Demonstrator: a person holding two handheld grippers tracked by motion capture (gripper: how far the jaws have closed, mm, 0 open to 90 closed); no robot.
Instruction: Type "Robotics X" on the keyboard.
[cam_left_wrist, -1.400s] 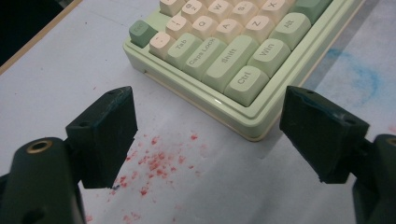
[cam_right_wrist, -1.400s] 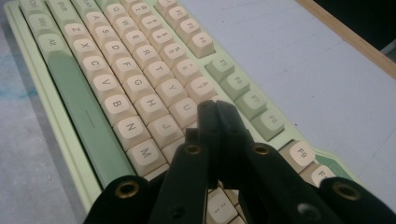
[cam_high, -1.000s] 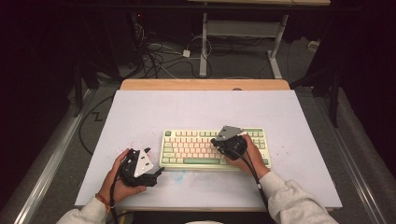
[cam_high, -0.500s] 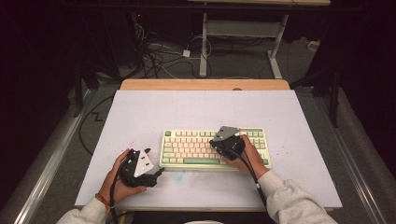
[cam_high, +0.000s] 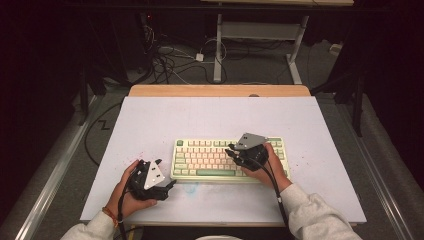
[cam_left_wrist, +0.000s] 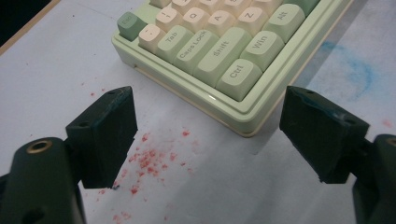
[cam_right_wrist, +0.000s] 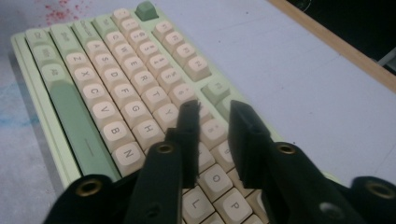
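Two grippers work at one table (cam_high: 150, 120) in the high view. One left gripper (cam_high: 162, 186) sits in the person's left hand (cam_high: 131, 192) on the white surface, just beside the near-left corner of the single green-and-cream keyboard (cam_high: 207, 159). One right gripper (cam_high: 233, 151), held in the right hand (cam_high: 266, 167), hangs over the keyboard's right half and points across the keys. Cables (cam_high: 172, 60) lie tangled on the floor beyond the table.

From the left gripper view, that gripper (cam_left_wrist: 208, 135) is released, its two jaws spread wide with nothing between them. The keyboard (cam_left_wrist: 224, 56) corner with the Ctrl key lies just ahead, in line with the gap. Red specks (cam_left_wrist: 149, 161) dot the table under the jaws, and one blue smear (cam_left_wrist: 355, 70) marks it ahead to the right.

From the right gripper view, that gripper (cam_right_wrist: 215, 114) has its two jaws drawn near each other, a narrow gap left between them, gripping nothing. The keyboard (cam_right_wrist: 121, 93) lies directly beneath and ahead, the tips hovering over keys near the Y; whether they touch a key I cannot tell.
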